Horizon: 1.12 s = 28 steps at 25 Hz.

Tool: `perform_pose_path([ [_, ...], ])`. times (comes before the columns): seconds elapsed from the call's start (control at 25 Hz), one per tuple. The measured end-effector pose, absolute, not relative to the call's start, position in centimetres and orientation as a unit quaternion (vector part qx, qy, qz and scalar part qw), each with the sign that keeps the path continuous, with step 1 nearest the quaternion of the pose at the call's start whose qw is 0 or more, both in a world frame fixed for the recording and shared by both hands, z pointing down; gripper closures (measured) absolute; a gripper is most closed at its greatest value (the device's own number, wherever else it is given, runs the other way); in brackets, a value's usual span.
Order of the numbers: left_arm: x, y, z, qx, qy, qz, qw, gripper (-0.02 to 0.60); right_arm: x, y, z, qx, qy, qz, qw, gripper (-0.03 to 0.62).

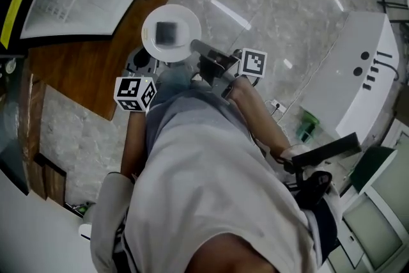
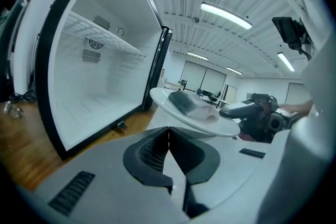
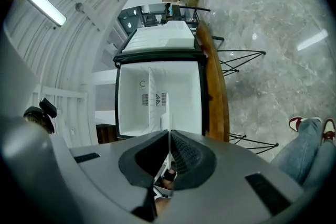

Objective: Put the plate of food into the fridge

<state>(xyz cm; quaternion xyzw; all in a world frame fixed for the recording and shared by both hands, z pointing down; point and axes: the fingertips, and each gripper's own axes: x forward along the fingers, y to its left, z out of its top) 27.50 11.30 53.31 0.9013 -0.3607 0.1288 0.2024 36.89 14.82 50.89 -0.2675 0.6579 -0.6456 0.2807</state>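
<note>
Grey marble floor (image 1: 275, 3); a wooden table (image 1: 83, 70) carries the fridge (image 2: 100, 76), door open, cavity white and bare under one wire shelf (image 2: 105, 34). Step in hand, by my reading: carrying the plate (image 2: 163, 98) up to the fridge, not yet inside. The right gripper (image 3: 168, 136) is clamped on the plate rim, which shows edge-on between its jaws. The plate is level, out in front of the fridge opening. The food (image 2: 189, 103), a pale slab with a dark top, lies on it. The left gripper (image 2: 168, 136) has its jaws together on nothing, below the plate and farther from the fridge. Next move calls for pushing the plate into the fridge, level, clear of the door frame, then setting down.
</note>
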Motion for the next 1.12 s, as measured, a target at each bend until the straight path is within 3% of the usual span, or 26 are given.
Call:
perform_pose_path([
  [0.44,22.7,-4.2,45.8,0.900,-0.368,0.099,0.212,0.563,30.3,-3.0,42.7,-0.215,0.689,-0.646,0.247,0.569],
  [0.6,20.7,-5.0,44.1,0.895,-0.383,0.107,0.203,0.563,27.9,-4.2,41.1,-0.198,0.692,-0.651,0.242,0.569],
  [1.12,24.0,-16.2,37.8,0.858,-0.455,0.065,0.228,0.563,30.1,-16.5,34.8,-0.111,0.713,-0.671,0.169,0.569],
])
